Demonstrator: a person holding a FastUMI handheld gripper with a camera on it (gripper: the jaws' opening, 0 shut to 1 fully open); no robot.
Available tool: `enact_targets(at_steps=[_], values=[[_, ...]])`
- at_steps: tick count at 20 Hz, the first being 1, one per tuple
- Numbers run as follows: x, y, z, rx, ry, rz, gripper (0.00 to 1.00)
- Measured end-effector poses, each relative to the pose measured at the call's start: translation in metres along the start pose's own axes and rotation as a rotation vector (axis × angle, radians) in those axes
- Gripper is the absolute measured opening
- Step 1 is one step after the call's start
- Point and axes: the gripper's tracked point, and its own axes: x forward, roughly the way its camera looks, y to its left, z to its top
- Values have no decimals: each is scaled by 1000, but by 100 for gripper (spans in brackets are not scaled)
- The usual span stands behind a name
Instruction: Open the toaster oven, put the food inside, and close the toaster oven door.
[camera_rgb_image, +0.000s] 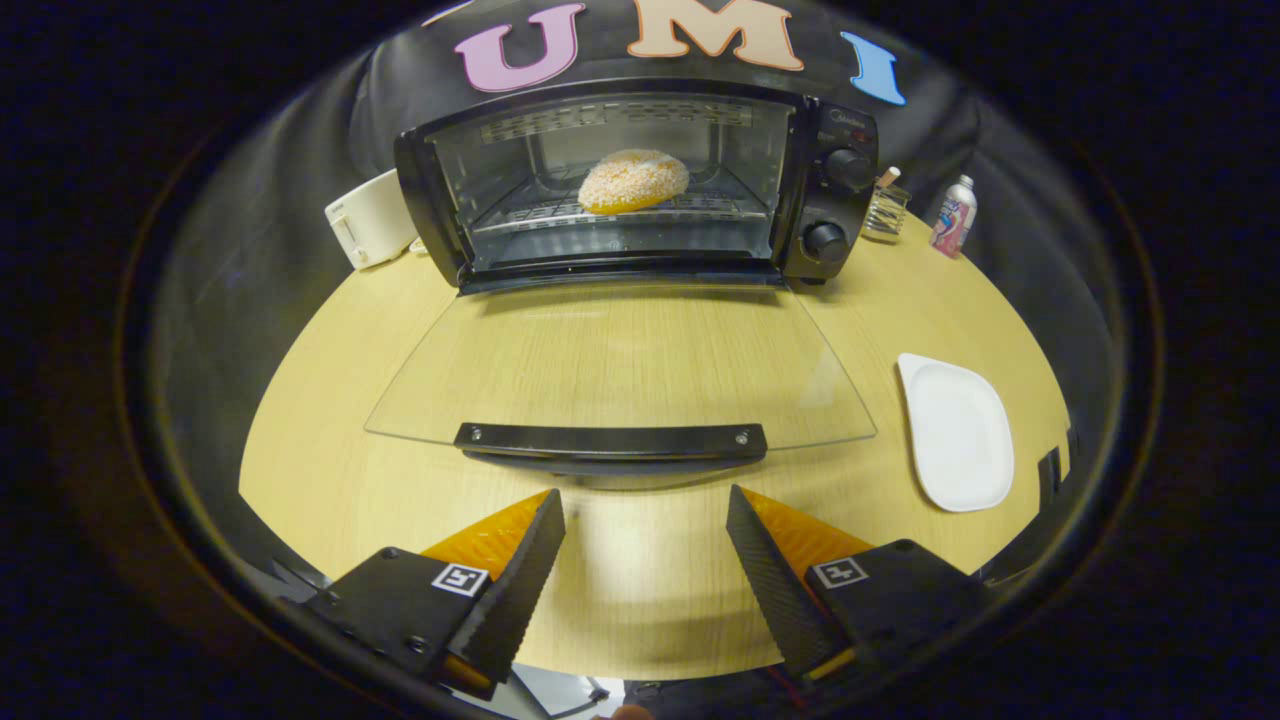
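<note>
A round wooden table (640, 590) spreads under and ahead of the fingers, carrying everything else. Well beyond the fingers, at the table's far side, stands the black toaster oven (640, 180), its cavity open and facing them. Its glass door (620, 365) lies folded all the way down, flat over the table, reaching back toward the fingers; the door's black handle (610, 442) runs crosswise just ahead of the fingertips, not touching them. Inside the oven, on the wire rack (620, 212), sits the food: a rounded, sesame-topped bun (633, 181), roughly in the middle of the cavity. Two black knobs are stacked on the oven's right-hand panel, an upper knob (848, 166) and a lower knob (826, 241).

Ahead and to the right of the fingers, beside the door's right edge, lies a white plate (957, 432) with nothing on it. To the left of the oven, touching or nearly touching its side, stands a white appliance (372, 219), possibly a toaster. To the right of the oven are a small clear glass holder (886, 210) with something sticking out of it, and, further right, a small bottle (953, 216) with a pink label.

The gripper (645, 520) hovers over the bare table, its fingers spread wide apart with nothing between them.
</note>
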Motion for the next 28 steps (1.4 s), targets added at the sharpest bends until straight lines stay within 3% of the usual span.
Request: enact_targets(at_steps=[12, 19, 28], values=[[-22, 3, 34, -49, -81, 7, 100], [-44, 9, 105, -16, -234, 27, 100], [-27, 26, 183, 49, -324, 52, 100]])
